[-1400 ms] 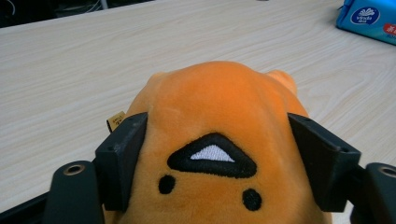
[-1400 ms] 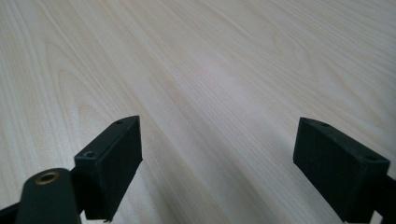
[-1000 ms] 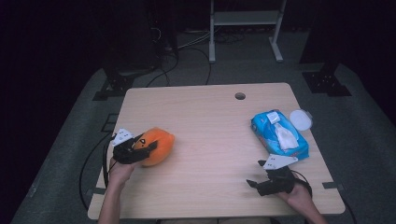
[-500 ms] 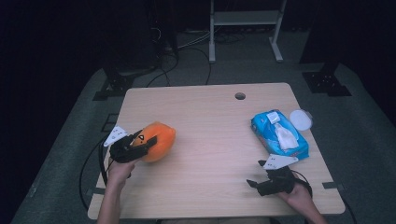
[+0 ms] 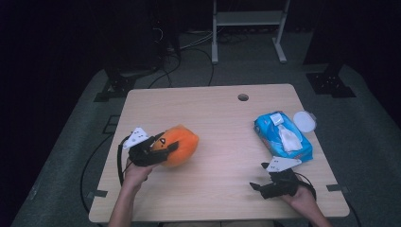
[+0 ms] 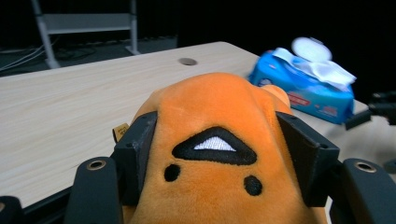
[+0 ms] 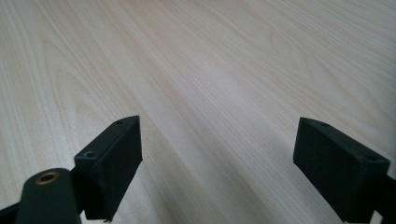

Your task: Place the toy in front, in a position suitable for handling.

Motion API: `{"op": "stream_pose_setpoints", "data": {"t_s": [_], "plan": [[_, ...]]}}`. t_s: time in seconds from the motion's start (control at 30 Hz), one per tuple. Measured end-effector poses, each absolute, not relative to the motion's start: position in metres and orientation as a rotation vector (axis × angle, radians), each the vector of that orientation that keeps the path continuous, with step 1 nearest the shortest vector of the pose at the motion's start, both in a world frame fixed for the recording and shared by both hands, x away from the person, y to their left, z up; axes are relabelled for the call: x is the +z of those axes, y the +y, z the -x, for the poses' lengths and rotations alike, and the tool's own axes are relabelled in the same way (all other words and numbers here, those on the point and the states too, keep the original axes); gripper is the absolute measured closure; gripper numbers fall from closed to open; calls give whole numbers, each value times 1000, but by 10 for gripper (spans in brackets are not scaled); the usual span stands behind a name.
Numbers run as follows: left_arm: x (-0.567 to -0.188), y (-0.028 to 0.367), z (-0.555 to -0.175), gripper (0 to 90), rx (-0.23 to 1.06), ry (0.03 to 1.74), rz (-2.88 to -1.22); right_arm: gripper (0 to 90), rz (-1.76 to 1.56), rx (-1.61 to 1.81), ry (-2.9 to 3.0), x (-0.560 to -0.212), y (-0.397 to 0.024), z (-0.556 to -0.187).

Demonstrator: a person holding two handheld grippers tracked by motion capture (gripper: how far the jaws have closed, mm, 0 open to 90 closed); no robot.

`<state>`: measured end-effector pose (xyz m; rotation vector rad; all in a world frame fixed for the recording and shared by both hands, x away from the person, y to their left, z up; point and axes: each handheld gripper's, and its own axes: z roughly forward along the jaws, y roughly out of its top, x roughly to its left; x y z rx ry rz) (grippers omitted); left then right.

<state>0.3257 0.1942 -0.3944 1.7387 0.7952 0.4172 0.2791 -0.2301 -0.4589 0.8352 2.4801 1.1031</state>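
An orange plush toy (image 5: 178, 144) with black stitched face marks is lifted a little off the wooden table (image 5: 222, 118) at the left. My left gripper (image 5: 163, 145) is shut on it, and in the left gripper view both black jaws press into the orange plush toy (image 6: 219, 121) from either side. My right gripper (image 5: 259, 186) rests low near the front right of the table, jaws pointing left. In the right gripper view the jaws of my right gripper (image 7: 217, 163) stand wide apart over bare wood, with nothing between them.
A blue pack of wet wipes (image 5: 283, 137) lies at the right side, its white lid (image 5: 304, 121) flipped open and a wipe sticking out. A round cable hole (image 5: 243, 97) sits near the far edge. Dark floor, cables and stands surround the table.
My left gripper has carried the orange plush to the right and slightly up. The right gripper has stayed where it was.
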Motion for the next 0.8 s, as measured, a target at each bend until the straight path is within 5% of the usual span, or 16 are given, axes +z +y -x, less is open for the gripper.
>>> {"op": "stream_pose_setpoints", "data": {"t_s": [0.8], "plan": [[-423, 92, -307, 344, 277, 533, -1847, 145, -925, 1104, 2391, -454, -252, -283]]}}
